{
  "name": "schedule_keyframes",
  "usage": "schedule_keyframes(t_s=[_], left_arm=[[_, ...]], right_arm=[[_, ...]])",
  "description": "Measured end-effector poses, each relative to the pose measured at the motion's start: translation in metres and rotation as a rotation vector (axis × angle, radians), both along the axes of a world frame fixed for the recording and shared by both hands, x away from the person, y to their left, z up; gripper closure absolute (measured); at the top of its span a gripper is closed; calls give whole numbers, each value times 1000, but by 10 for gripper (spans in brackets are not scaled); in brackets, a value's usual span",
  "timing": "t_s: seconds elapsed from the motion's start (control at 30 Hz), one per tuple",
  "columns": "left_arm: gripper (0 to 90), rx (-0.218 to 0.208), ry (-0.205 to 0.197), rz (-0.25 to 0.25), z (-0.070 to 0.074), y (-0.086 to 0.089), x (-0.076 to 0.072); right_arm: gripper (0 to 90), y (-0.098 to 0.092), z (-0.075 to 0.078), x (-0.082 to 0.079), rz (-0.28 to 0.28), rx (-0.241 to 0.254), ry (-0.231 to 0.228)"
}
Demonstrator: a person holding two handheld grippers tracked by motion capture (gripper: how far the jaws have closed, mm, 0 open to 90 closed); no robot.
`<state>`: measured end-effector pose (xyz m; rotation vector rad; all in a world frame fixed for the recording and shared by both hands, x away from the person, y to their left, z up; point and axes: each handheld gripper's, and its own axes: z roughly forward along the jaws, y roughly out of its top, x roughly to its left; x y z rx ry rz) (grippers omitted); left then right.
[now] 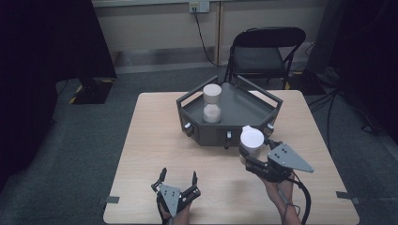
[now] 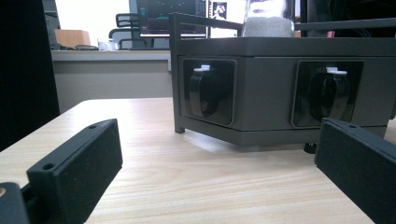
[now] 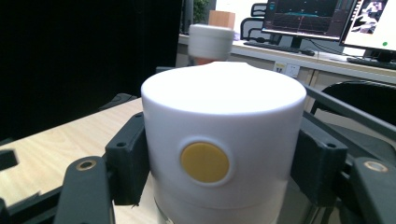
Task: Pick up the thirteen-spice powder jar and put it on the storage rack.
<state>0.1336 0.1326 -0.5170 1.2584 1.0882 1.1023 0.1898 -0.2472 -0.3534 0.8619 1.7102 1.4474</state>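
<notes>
Two tongs: right tongs [image 1: 247, 158] are clenched on the white canister [image 1: 251, 141], upright, just at the dark tray's [image 1: 244, 108] near-right wall. Tray lies ahead-left; second canister [image 1: 212, 103] stands inside. Left tongs [image 1: 178, 182] are released, idle on the worktop [image 1: 150, 140].

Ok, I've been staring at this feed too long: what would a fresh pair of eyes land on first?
Probably the white canister with its yellow dot, clamped in the right gripper just in front of the dark tray's near right corner. Next, the hourglass-like sand timer standing upright inside that tray. The left gripper sits open and empty over the table's near edge.
</notes>
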Motion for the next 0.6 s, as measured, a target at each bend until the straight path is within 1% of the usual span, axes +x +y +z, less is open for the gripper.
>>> schedule_keyframes(t_s=[0.07,0.2,0.3,0.33,0.37,0.43,0.6], left_arm=[[2,1,0,1,0,0,0],[2,1,0,1,0,0,0],[2,0,0,2,0,0,0],[2,0,0,1,0,0,0],[2,0,0,1,0,0,0],[2,0,0,2,0,0,0],[2,-1,-1,3,0,0,0]], right_arm=[[302,0,4,4,3,5,5],[303,5,11,13,-8,-6,3],[302,9,15,21,-31,-5,1],[302,12,18,26,-46,-9,-3],[302,12,18,26,-46,-9,-3],[302,17,20,32,-65,-16,-12],[302,28,29,52,-101,-24,-12]])
